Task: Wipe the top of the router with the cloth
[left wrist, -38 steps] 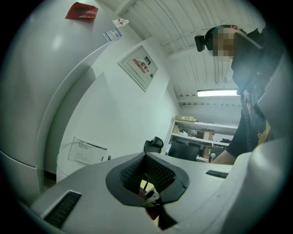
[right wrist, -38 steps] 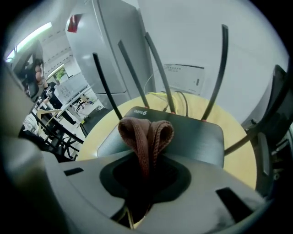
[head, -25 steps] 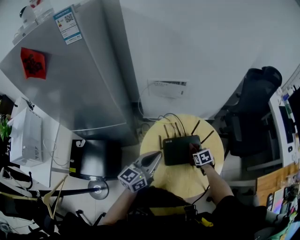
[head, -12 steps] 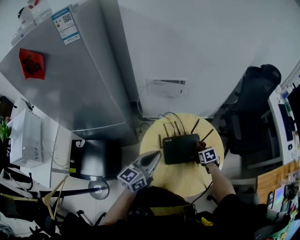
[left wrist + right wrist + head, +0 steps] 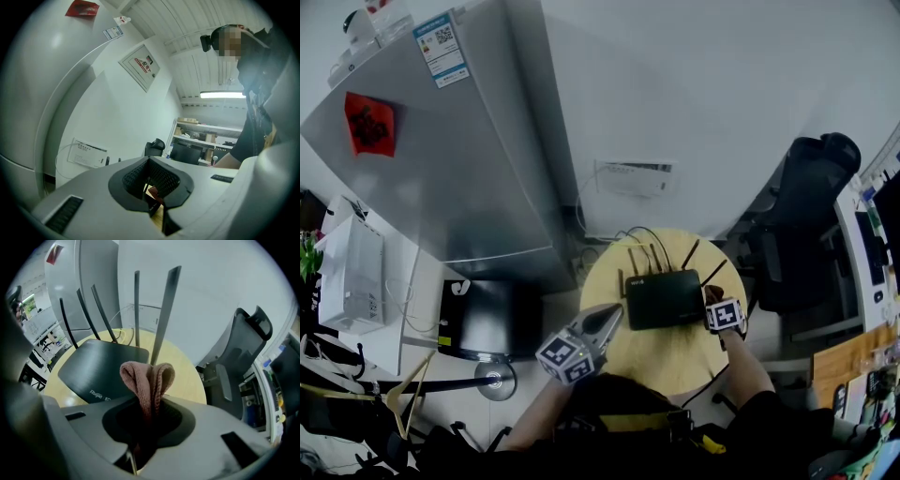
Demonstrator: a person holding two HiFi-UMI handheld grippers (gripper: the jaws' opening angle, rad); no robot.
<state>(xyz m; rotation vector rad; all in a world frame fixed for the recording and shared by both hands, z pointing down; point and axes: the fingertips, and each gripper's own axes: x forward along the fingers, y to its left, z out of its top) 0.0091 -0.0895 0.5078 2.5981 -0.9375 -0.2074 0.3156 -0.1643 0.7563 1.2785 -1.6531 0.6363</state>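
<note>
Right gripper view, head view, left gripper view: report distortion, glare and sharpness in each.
Right gripper view: wide-angle bending fans the router's antennas apart, the corners go black, and the cloth in the right tongs is sharp. Head view: fisheye curves the fridge; the router is a dark slab with little detail. Left gripper view: the ceiling light blows out white.

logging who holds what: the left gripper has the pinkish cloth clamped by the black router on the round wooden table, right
Wrong gripper. It is the right gripper that has the pinkish cloth clamped by the black router on the round wooden table. The right gripper view shows its jaws shut on the folded cloth. The left gripper holds nothing.
</note>
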